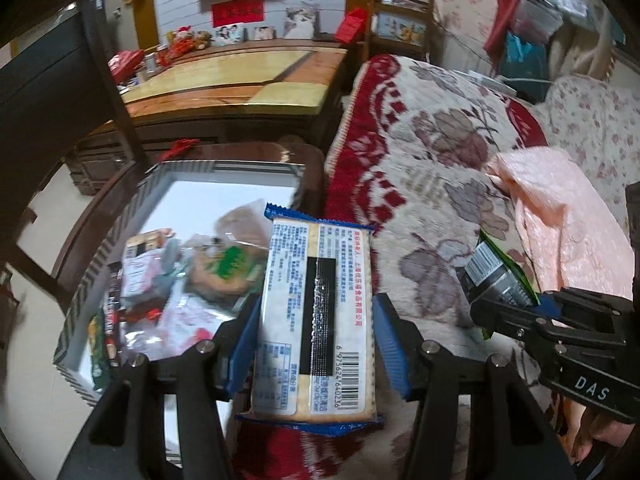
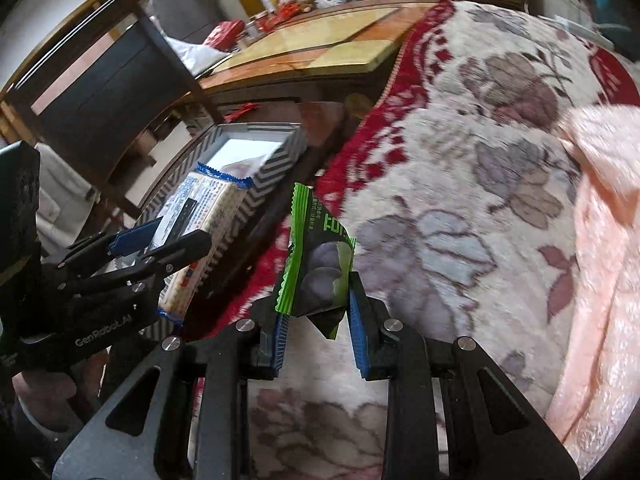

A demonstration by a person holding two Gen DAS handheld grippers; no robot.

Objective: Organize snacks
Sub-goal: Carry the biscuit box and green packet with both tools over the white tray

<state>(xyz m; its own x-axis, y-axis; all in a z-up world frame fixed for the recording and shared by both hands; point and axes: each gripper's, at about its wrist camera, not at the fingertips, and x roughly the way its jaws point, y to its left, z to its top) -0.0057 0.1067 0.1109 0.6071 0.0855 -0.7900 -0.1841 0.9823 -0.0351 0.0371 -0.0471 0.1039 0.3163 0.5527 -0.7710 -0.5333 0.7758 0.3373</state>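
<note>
My left gripper (image 1: pixel 314 340) is shut on a blue-edged cracker packet (image 1: pixel 316 320), its printed back up, held above the blanket beside a striped box (image 1: pixel 72 320) that holds several snack packets (image 1: pixel 192 280). My right gripper (image 2: pixel 316 320) is shut on a green snack packet (image 2: pixel 320 264), held upright over the blanket. In the right wrist view the left gripper (image 2: pixel 160 248) with the cracker packet (image 2: pixel 200 224) hangs at the near side of the striped box (image 2: pixel 276 168). In the left wrist view the right gripper (image 1: pixel 516 308) with the green packet (image 1: pixel 496 276) is at right.
A red and cream floral blanket (image 1: pixel 440 152) covers the seat at right, with a pink cloth (image 1: pixel 560 224) on it. The box stands on a dark wooden stool (image 1: pixel 312 156). A wooden table (image 1: pixel 240 84) and a dark chair (image 2: pixel 100 76) stand behind.
</note>
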